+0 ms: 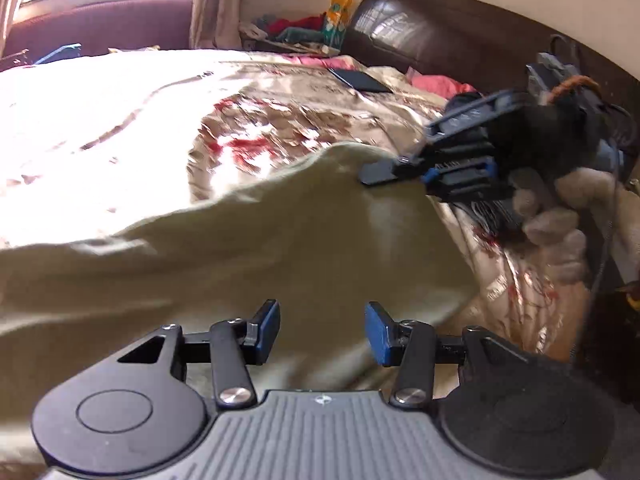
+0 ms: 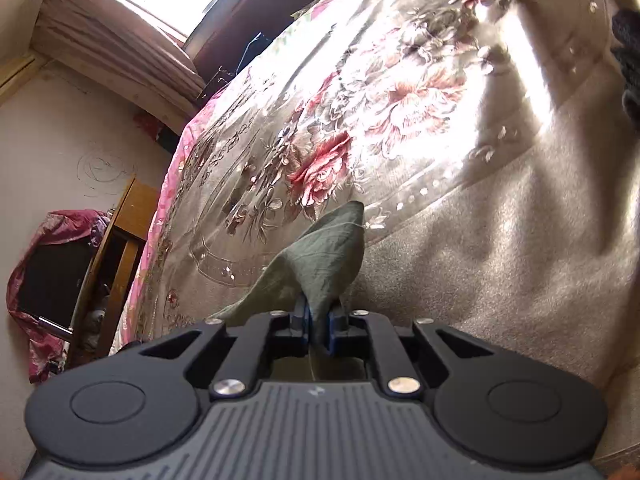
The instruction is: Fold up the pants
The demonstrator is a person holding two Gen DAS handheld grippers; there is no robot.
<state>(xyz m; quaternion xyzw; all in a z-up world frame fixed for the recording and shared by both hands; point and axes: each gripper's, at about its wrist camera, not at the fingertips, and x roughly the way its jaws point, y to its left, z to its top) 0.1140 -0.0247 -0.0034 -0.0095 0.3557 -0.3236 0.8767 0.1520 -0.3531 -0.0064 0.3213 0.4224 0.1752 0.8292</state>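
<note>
Olive-green pants (image 1: pixel 240 248) lie spread over a floral bedspread (image 1: pixel 120 120). My left gripper (image 1: pixel 323 332) hovers just above the pants, open, with its blue pads apart and nothing pinched between them. To the right in the left wrist view, my right gripper (image 1: pixel 374 172), held by a gloved hand (image 1: pixel 560 224), is clamped on the far edge of the pants. The right wrist view shows the right gripper (image 2: pixel 318 328) shut on a raised fold of the pants (image 2: pixel 324 256), lifted off the bedspread (image 2: pixel 360 100).
A dark headboard (image 1: pixel 440 28) stands at the far right, with a flat dark device (image 1: pixel 360 80) and a pink pillow on the bed near it. Piled clothes (image 1: pixel 296 32) sit in the corner. A wooden chair (image 2: pixel 124 240) and a pink-covered object (image 2: pixel 48 240) stand beside the bed.
</note>
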